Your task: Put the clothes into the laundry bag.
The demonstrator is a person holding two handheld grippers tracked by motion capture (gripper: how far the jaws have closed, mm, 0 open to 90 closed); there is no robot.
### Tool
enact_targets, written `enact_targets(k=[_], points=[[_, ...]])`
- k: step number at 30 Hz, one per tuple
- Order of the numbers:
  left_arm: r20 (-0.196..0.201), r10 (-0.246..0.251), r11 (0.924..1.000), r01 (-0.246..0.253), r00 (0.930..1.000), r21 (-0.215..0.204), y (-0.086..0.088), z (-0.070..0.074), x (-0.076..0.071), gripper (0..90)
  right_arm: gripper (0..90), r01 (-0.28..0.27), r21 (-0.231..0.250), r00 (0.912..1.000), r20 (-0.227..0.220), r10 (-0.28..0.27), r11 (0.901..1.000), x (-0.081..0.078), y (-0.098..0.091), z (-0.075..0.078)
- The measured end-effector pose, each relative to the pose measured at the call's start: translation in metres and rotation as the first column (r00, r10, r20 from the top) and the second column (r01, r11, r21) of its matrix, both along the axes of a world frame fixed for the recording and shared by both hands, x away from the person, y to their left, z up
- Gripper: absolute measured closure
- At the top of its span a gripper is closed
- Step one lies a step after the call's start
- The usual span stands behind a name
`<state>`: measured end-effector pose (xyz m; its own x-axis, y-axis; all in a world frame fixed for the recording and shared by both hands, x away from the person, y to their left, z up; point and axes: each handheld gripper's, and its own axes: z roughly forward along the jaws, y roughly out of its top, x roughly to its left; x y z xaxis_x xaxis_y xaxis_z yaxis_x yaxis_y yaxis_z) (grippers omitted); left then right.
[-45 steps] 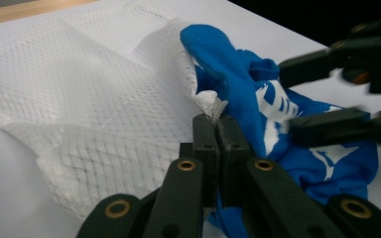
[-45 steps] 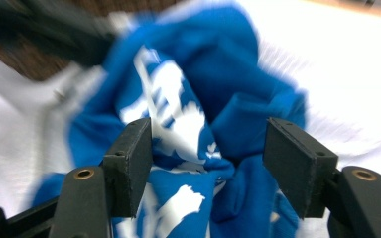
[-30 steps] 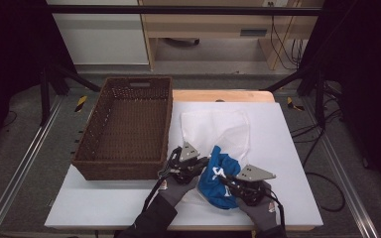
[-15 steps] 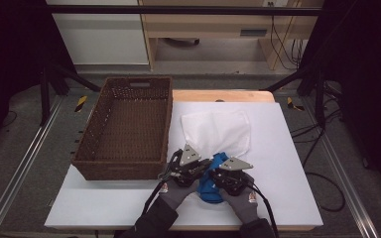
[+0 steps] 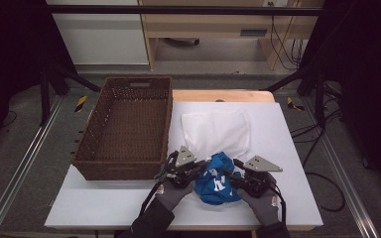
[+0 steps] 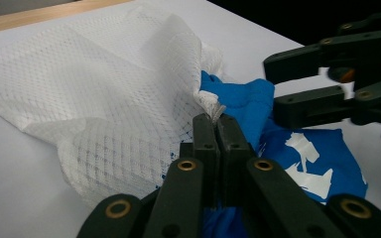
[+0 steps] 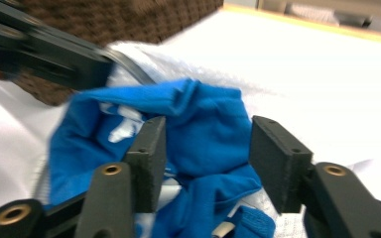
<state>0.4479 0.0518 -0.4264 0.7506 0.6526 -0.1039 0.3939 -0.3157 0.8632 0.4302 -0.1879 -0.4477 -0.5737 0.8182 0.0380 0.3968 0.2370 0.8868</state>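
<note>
A white mesh bag (image 5: pixel 216 131) lies flat on the table, its near edge lifted. My left gripper (image 6: pixel 217 124) is shut on that edge (image 6: pixel 209 101), the mesh pinched between its fingertips. A blue garment (image 5: pixel 217 184) with white print sits bunched at the bag's mouth, between the two grippers. My right gripper (image 7: pixel 208 148) has just been opening; its jaws stand apart over the blue garment (image 7: pixel 203 119), the pads clear of the cloth. In the high view, the left gripper (image 5: pixel 201 171) is at the garment's left and the right gripper (image 5: pixel 228 178) at its right.
A brown wicker basket (image 5: pixel 129 126) stands left of the bag, close to my left gripper. The white table (image 5: pixel 287 148) has bare room to the right and along its front edge. Cables and metal rails lie on the floor around it.
The right gripper pushed the blue garment leftward to the bag's mouth, then drew back to the right with its jaws spread. The left gripper has kept its hold and place.
</note>
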Motion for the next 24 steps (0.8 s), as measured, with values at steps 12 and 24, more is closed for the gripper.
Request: enact_targets(k=[12,24], points=[[0.000,0.013,0.9999,-0.013,0.9999,0.006,0.003,0.006,0.003,88.5,84.4,-0.083,-0.023,0.9960,-0.037,0.082,0.9963,0.013,0.012,-0.016],[0.035,-0.003,0.9996,0.002,0.9994,0.028,-0.006,0.022,0.000,88.6,84.0,-0.216,-0.064,0.9763,-0.033,0.214,0.9744,0.002,0.044,-0.013]])
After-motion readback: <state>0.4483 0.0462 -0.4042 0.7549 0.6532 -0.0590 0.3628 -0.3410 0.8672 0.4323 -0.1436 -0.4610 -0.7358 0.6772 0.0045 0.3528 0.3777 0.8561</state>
